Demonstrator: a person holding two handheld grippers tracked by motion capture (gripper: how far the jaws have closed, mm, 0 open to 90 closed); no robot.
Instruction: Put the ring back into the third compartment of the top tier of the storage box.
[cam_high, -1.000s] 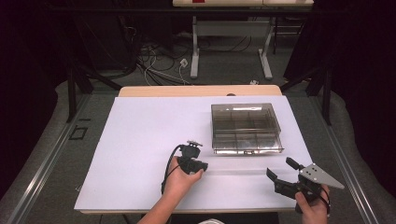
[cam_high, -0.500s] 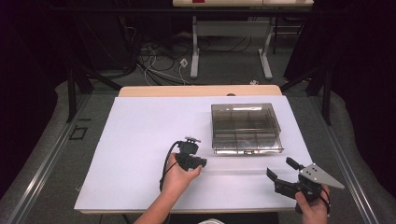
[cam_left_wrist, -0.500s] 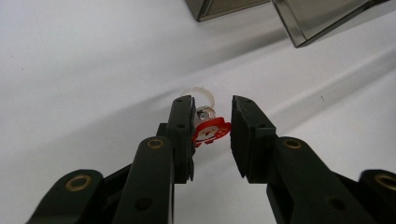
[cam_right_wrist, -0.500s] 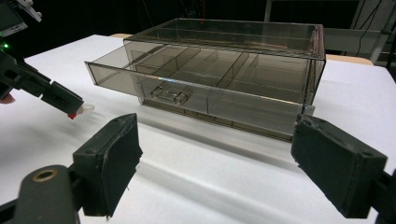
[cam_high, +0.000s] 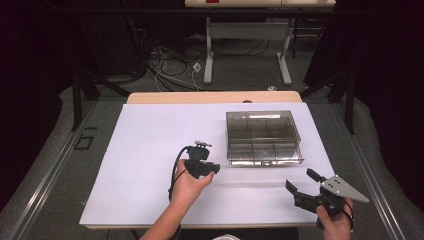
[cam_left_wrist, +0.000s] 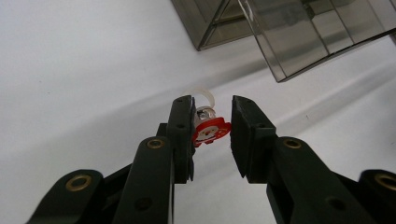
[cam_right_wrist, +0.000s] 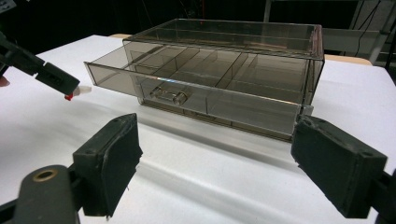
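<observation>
My left gripper (cam_left_wrist: 212, 105) is shut on a small red and white charm (cam_left_wrist: 211, 131) with a clear plastic loop, held a little above the white table. In the high view that gripper (cam_high: 212, 167) hovers just left of the smoky clear drawer box (cam_high: 262, 137). The box's drawer (cam_right_wrist: 187, 95) stands pulled out a short way, its compartments looking bare. From the right gripper view the left gripper's tip (cam_right_wrist: 65, 84) with the charm (cam_right_wrist: 77, 92) hangs near the drawer's left corner. My right gripper (cam_high: 302, 181) is open near the front right edge, its jaws (cam_right_wrist: 215, 128) facing the drawer front with nothing between them.
A white sheet (cam_high: 150, 130) covers the table, with a wooden edge (cam_high: 210, 96) at the back. Beyond it on the floor are cables (cam_high: 165, 65) and the legs of another table (cam_high: 245, 45). Dark curtains stand at both sides.
My left gripper has risen slightly with the charm still in its jaws. The right gripper has kept still.
</observation>
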